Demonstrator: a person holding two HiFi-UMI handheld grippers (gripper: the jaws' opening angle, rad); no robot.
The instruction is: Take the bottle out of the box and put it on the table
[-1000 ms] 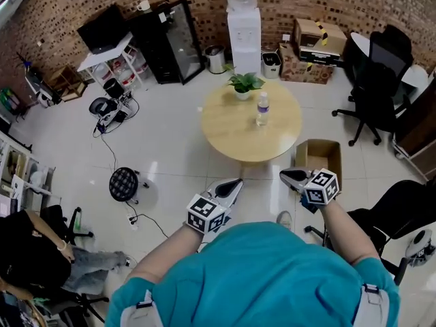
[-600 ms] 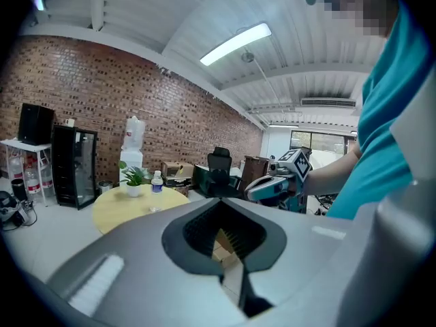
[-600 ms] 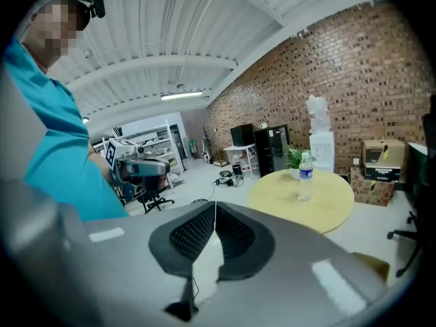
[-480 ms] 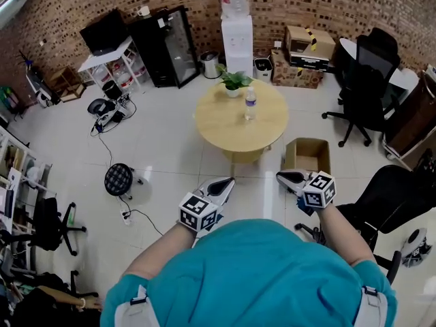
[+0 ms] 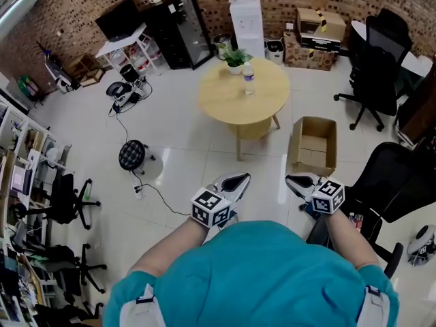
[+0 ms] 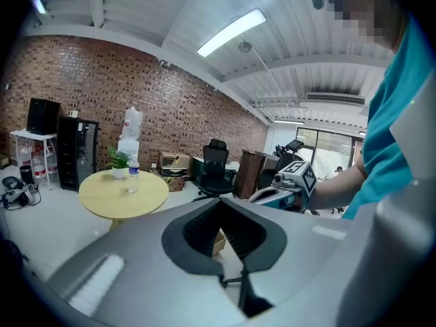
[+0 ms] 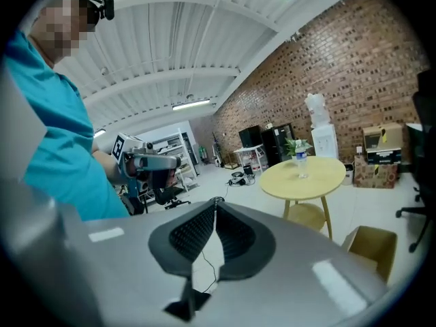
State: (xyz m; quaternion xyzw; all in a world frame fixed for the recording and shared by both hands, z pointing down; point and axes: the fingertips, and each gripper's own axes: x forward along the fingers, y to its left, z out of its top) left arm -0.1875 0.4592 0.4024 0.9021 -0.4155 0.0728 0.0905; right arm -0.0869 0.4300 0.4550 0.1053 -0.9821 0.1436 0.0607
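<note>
Head view: the bottle [image 5: 248, 78] stands upright on the round table [image 5: 230, 102], close to the potted plant [image 5: 236, 58] at the far edge. The cardboard box [image 5: 312, 124] sits on the floor beside the table, flaps open; nothing shows inside it. Judging by that, the bottle is already where the task wants it. The person stands well back from both, with the left gripper [image 5: 236, 179] and the right gripper [image 5: 294, 180] held out in front of the chest, side by side but apart. It looks like a resting carry, with neither gripper reaching for anything.

Left gripper view: the two jaws meet at their tips, and nothing sits between the ribbed pads. It holds nothing. It points roughly level across the room, so the table and bottle appear small and far off to the left, out of reach. The other gripper shows at the right, at about the same height.

Right gripper view: its jaws are likewise pressed together and empty — only the floor shows past the tips. The table with the bottle lies off to the right, and the box sits low at the right edge. With both claws closed on nothing and the bottle standing free, the closed jaws seem a neutral posture — there is nothing left to grip.
</note>
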